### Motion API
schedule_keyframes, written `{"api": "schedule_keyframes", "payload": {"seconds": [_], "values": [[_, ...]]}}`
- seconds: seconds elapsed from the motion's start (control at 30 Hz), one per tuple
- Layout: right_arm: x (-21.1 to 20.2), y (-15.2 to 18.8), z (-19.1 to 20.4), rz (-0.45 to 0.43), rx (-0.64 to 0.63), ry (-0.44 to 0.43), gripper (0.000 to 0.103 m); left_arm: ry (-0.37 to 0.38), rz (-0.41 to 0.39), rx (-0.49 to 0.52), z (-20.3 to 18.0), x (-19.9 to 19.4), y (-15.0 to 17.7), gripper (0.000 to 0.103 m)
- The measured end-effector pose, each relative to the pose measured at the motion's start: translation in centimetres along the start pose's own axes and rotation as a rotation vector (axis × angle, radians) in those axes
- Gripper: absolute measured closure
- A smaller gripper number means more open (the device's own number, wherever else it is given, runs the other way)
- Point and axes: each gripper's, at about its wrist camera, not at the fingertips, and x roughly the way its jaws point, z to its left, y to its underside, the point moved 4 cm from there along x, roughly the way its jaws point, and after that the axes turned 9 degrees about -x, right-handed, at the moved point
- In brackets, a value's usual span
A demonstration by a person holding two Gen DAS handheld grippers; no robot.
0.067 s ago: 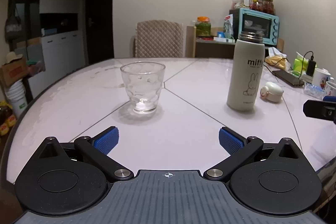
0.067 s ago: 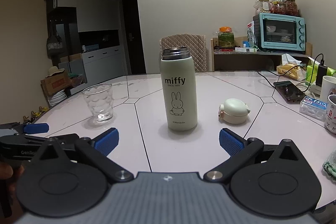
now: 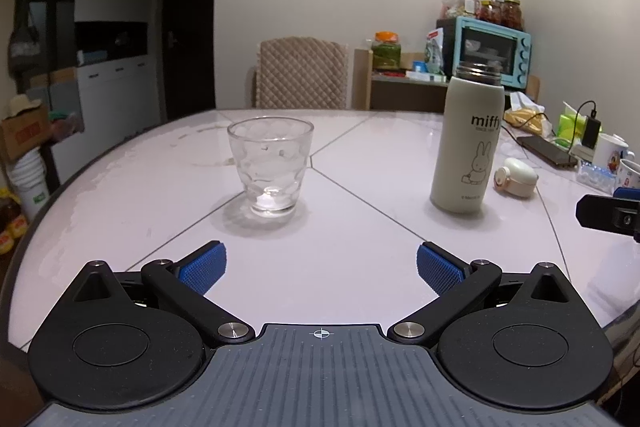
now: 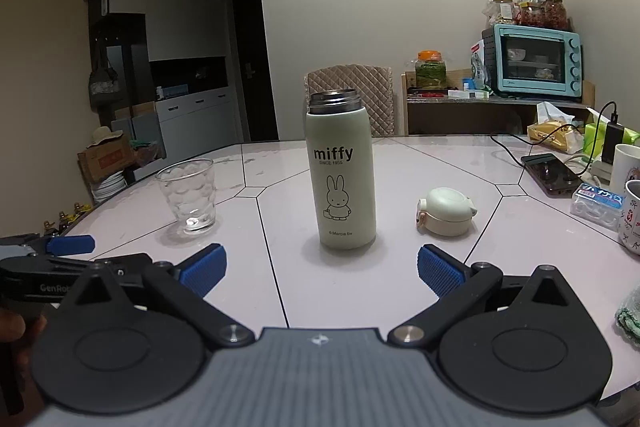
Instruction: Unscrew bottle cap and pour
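Note:
A pale green miffy bottle stands upright on the table with its steel neck uncovered; it also shows in the left wrist view. Its cap lies on the table to the bottle's right, also visible in the left wrist view. A clear glass stands left of the bottle, also in the right wrist view. My left gripper is open and empty, short of the glass. My right gripper is open and empty, just in front of the bottle.
The white round table carries a phone with a cable, mugs and a small box at the right. A cloth lies at the right edge. A quilted chair stands behind the table.

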Motion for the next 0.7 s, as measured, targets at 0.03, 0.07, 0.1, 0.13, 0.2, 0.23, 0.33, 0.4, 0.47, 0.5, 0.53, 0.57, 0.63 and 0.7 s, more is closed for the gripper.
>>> {"api": "schedule_keyframes", "payload": {"seconds": [0.03,0.07,0.1,0.13,0.2,0.23,0.33,0.4,0.47,0.5,0.53,0.57,0.63,0.7], "values": [[0.0,0.0,0.0,-0.001,0.0,-0.001,0.0,0.001,0.001,0.0,0.0,0.1,0.0,0.0],[-0.1,0.0,0.0,-0.001,0.001,-0.002,0.0,0.002,0.003,0.0,0.1,0.2,0.0,0.0],[-0.1,0.0,0.0,-0.002,0.001,-0.003,0.0,0.003,0.004,0.0,0.1,0.3,-0.1,0.0],[-0.2,-0.1,-0.1,-0.003,0.002,-0.004,0.0,0.004,0.005,0.0,0.1,0.4,-0.1,0.0],[-0.5,0.1,0.4,-0.008,-0.014,0.002,0.0,0.006,0.008,0.0,0.2,0.6,-0.1,0.0],[-0.3,0.1,0.5,-0.002,-0.014,0.004,0.0,0.007,0.009,0.0,0.3,0.7,-0.2,0.0],[0.5,-0.1,0.0,0.014,0.001,-0.003,0.0,0.011,0.007,-0.006,0.4,0.9,-0.2,0.0],[0.6,-0.2,-0.1,0.009,0.004,-0.003,0.0,0.012,0.004,-0.007,0.4,1.0,-0.3,0.0],[0.6,-0.2,0.0,0.005,0.005,-0.003,0.0,0.01,0.003,-0.004,0.5,1.2,-0.3,0.0],[0.7,-0.3,-0.1,0.005,0.004,-0.002,0.0,0.011,0.003,-0.006,0.5,1.2,-0.4,0.0],[0.7,-0.3,-0.1,0.005,0.003,-0.001,0.0,0.012,0.004,-0.008,0.5,1.2,-0.4,0.0],[0.8,-0.3,-0.1,0.004,0.003,-0.001,0.0,0.012,0.001,-0.007,0.5,1.0,-0.3,0.0],[0.8,-0.4,-0.2,0.003,0.004,-0.001,0.0,0.01,-0.001,-0.004,0.6,1.1,-0.4,0.0],[1.0,-0.5,-0.3,0.005,0.003,0.001,0.0,0.009,-0.002,-0.003,0.6,1.1,-0.4,0.0]]}}
